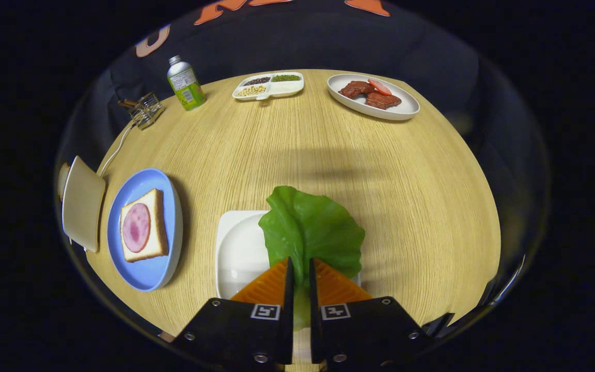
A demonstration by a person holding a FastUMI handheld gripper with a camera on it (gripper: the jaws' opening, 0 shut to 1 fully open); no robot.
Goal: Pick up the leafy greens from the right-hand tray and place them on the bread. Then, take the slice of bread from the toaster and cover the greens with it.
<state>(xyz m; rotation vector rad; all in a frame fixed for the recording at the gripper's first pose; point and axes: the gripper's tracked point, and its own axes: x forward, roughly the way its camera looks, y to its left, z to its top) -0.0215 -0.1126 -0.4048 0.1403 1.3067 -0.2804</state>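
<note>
My gripper [300, 273] is shut on the stem end of a green lettuce leaf [310, 230], which fans out just ahead of the fingers. The leaf hangs over the right part of a white square tray [236, 248]. To the left of the tray a slice of bread [143, 226] topped with a round pink ham slice lies on a blue plate [142, 276]. Further left stands a cream toaster [83, 203] with the edge of a bread slice [63, 180] showing behind it.
On the round wooden table [380, 181], far beyond the fingers, sit a white oval plate of meat slices [373, 96], a divided white dish of beans [269, 86], a green-labelled bottle [186, 83] and a small wire rack [145, 109]. The toaster's cord runs toward the rack.
</note>
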